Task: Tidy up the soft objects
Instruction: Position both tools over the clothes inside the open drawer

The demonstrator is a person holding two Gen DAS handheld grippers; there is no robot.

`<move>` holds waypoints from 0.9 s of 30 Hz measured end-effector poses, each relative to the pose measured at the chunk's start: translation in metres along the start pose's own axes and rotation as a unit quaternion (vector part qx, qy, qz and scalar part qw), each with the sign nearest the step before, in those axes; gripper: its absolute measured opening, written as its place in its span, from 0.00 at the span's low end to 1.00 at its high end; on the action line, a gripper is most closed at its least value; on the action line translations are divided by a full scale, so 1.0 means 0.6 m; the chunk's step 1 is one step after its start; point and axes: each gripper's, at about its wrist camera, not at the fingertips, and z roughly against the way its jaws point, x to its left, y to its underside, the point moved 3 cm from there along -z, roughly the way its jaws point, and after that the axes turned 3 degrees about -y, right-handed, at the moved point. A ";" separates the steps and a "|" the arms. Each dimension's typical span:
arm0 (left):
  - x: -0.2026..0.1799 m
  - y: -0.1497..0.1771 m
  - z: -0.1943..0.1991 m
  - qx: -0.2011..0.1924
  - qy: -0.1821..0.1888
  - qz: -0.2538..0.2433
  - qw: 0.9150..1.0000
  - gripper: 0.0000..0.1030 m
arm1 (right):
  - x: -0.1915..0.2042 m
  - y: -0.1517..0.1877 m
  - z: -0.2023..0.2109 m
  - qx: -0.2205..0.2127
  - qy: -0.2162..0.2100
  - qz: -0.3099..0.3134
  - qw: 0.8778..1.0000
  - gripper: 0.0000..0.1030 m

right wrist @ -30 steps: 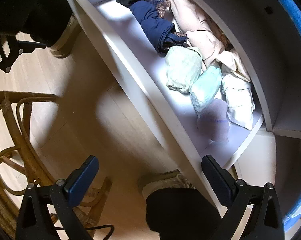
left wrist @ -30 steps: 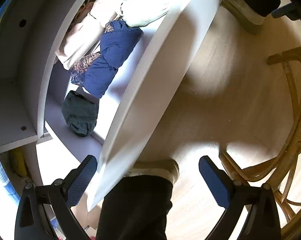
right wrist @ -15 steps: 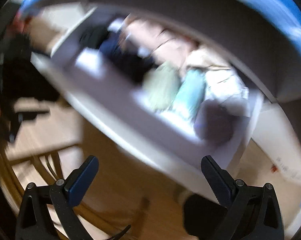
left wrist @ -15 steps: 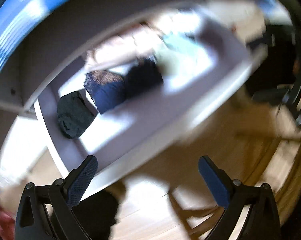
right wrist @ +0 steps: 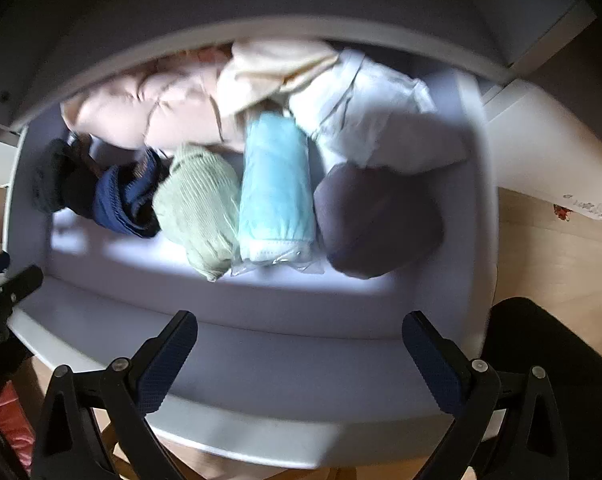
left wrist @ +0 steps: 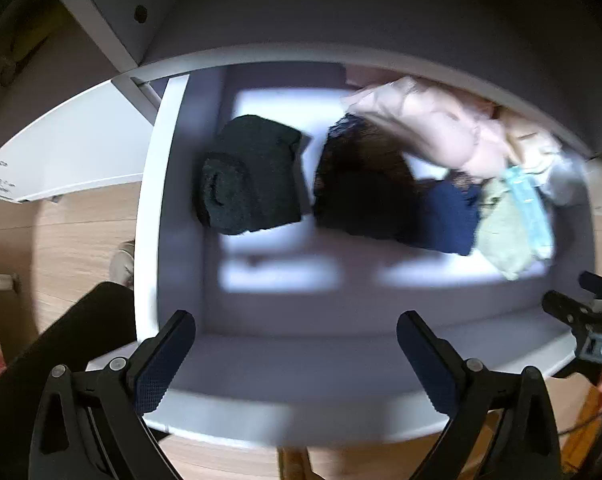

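Both pairs of tongs hang over the front edge of an open white drawer, and both stand wide apart with nothing between them: the left tongs at the bottom of the left wrist view, the right tongs at the bottom of the right wrist view. Just beyond them runs the drawer front, then its pale floor with patches of sunlight. Further in, the soft things lie in a row. In the left wrist view a dark green rolled bundle sits left of centre, a little apart from a dark lacy garment, with a navy garment beside it toward the right. In the right wrist view, centre frame, a pale green knit roll lies touching a light blue roll in clear wrapping, and a grey-purple soft piece rests to the right of that. Behind them, at the back of the drawer, pink fabric, cream fabric and white fabric are bunched together. A dark trouser leg shows at the lower right, over a wooden floor.
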 end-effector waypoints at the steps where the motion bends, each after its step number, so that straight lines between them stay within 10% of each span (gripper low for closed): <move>1: -0.002 -0.001 -0.006 -0.001 -0.019 -0.002 1.000 1.00 | 0.001 0.003 -0.007 0.001 0.000 -0.005 1.000 1.00; 27: -0.010 0.109 -0.035 0.085 -0.037 0.000 0.996 1.00 | -0.006 0.094 -0.043 0.065 -0.006 -0.037 0.997 1.00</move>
